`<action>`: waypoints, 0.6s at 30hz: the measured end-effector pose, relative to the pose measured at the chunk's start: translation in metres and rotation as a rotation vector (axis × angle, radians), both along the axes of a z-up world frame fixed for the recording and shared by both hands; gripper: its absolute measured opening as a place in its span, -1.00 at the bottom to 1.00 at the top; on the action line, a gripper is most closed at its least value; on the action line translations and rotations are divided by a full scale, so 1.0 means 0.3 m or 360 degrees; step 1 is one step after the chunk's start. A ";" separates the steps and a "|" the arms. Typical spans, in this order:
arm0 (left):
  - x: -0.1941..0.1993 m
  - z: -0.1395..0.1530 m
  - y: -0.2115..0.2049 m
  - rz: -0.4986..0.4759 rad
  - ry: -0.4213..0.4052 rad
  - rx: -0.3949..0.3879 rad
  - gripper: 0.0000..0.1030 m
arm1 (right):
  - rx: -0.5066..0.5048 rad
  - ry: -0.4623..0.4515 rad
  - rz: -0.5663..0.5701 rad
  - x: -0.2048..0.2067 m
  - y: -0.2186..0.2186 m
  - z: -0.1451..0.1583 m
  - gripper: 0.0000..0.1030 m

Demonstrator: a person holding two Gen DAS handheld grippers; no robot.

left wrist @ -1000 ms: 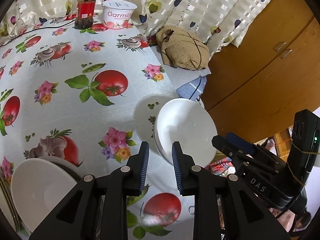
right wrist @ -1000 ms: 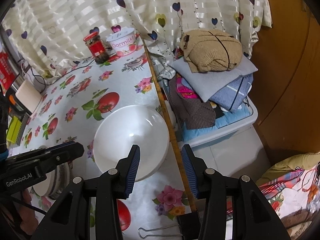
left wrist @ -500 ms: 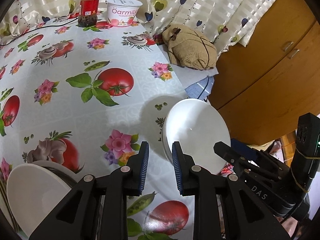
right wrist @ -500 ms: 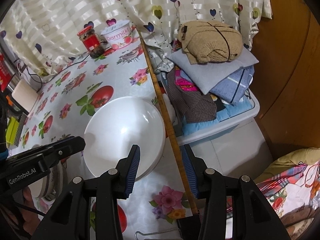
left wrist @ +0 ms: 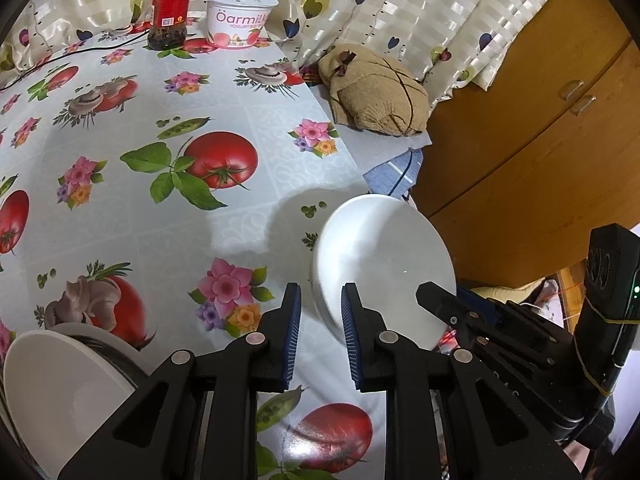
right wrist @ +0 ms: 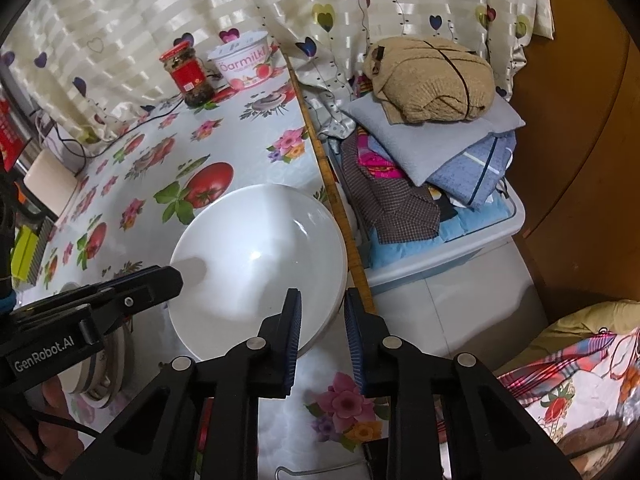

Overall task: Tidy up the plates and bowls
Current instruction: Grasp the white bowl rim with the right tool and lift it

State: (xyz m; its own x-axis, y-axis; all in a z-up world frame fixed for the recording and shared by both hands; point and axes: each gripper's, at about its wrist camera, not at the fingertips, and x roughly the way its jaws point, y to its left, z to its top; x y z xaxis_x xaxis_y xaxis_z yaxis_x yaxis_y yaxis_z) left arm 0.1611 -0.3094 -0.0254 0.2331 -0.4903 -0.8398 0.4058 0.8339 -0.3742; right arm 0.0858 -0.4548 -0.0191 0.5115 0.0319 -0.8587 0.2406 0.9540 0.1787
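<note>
Risk first: the round white glazed bowl (right wrist: 260, 264) sits at the right edge of the tabletop (left wrist: 240, 208) with its flower-and-tomato oilcloth, just beside the wooden edge strip, and below that edge is a plastic bin of folded clothes (right wrist: 436, 216). If the right tool (right wrist: 320, 322) only clips the rim, the glossy wall will probably slip and the bowl could go off the edge.

Right tool: jaws have just been closing and straddle the bowl's near rim; I can't tell whether the pads already press on it. Left tool (left wrist: 320, 318): jaws also just closing, narrow gap, nothing between them; it hangs above the cloth just beside the bowl's left side. A tight squeeze on the thin rim could also tip the bowl.

Orientation: bowl is upright, mouth up, seemingly nested on another white bowl. Round, so no long axis.

A second stack of white plates and a bowl (left wrist: 60, 396) sits at the near left of the tabletop, well apart.
</note>
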 end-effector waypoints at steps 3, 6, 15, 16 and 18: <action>-0.006 0.002 -0.007 -0.0015 -0.0019 0.0026 -0.68 | 0.0015 -0.0002 0.0007 0.003 0.004 -0.002 -0.66; -0.006 0.005 -0.003 -0.0021 -0.0025 0.0036 -0.79 | 0.0007 -0.0003 0.0002 0.004 0.007 -0.003 -0.66; -0.028 0.040 0.023 -0.0034 -0.0067 0.0032 -0.79 | 0.0017 -0.0030 0.0004 -0.019 0.015 0.027 -0.68; -0.030 0.042 0.029 -0.0031 -0.0064 0.0030 -0.79 | 0.0016 -0.0033 0.0009 -0.020 0.018 0.031 -0.68; -0.032 0.047 0.037 -0.0027 -0.0065 0.0024 -0.79 | 0.0018 -0.0037 0.0014 -0.020 0.024 0.036 -0.68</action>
